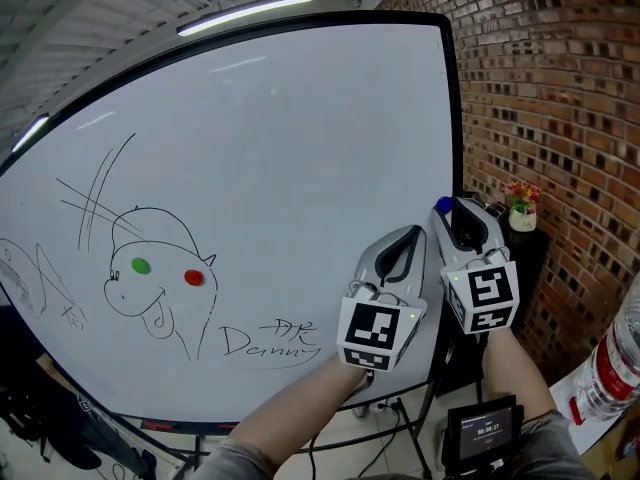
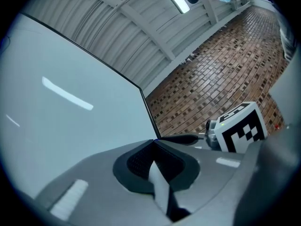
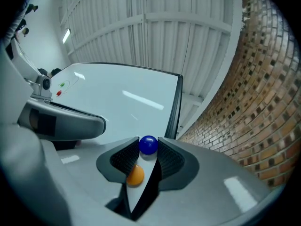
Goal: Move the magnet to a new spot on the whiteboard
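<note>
From the head view, the whiteboard [image 1: 280, 148] filled the scene, with a green magnet [image 1: 140, 265] and a red magnet [image 1: 194, 277] stuck on a drawing at the whiteboard's lower left. Both grippers were raised toward the whiteboard's lower right. The left gripper [image 1: 416, 231] lay over the white surface, and the right gripper [image 1: 450, 213] was at the whiteboard's right frame with a blue magnet [image 1: 443, 205] at its tip.

In the left gripper view, the jaws met at their tips with nothing between them, and bare whiteboard lay beyond.

In the right gripper view, the jaws were clamped on the round blue magnet at their tips. An orange round thing [image 3: 135, 175] sat deeper in the gap. The magnet appeared close to the whiteboard's right edge, but whether it touched the surface could not be told.

The step in hand looked like carrying. The next move called for steering the magnet onto a bare patch of the whiteboard, seating it flat, then parting the jaws
</note>
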`<state>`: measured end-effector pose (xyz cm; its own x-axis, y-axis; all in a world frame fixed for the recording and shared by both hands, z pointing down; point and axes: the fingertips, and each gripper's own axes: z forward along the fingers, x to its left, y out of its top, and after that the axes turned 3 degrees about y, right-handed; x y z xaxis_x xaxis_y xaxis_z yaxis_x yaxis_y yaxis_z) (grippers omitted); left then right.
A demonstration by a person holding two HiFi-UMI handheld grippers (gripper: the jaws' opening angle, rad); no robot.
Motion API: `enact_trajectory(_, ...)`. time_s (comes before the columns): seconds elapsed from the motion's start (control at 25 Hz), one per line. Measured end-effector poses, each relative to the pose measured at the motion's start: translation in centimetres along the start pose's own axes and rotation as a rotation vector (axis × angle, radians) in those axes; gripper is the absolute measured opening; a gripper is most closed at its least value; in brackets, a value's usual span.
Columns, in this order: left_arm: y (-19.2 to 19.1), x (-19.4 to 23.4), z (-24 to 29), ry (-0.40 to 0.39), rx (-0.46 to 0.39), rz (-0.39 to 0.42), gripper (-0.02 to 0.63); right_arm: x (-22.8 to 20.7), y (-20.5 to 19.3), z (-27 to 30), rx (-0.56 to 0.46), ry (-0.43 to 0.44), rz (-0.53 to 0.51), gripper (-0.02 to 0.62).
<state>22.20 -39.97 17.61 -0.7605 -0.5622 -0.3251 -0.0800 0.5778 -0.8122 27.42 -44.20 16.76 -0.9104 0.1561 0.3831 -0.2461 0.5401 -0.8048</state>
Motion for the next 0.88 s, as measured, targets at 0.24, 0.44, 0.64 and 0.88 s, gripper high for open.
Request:
enact_trajectory(0.24,0.17,-0.17,0.31,-0.009,-0.013,0.002,-0.003,-0.01,-0.08,0.18,-0.013,0.034,0.042,0.13)
enact_trajectory(0.44,0.15,-0.33,0.34,-0.013,-0.011,-0.005,-0.003,-0.13,-0.2,0.1,-0.013,0.057,0.082,0.13)
enact_trajectory(0.64,0.2,-0.17,0.11,-0.004,-0.01,-0.004,-0.003,-0.19,-0.1,0.01,-0.015,0.057,0.077,0.13)
enact_trajectory(0.88,0.23,0.25,-0.25,0.012,-0.008,-0.001,-0.003,-0.08,-0.03,-0.04,-0.022,0.074,0.084,0.13)
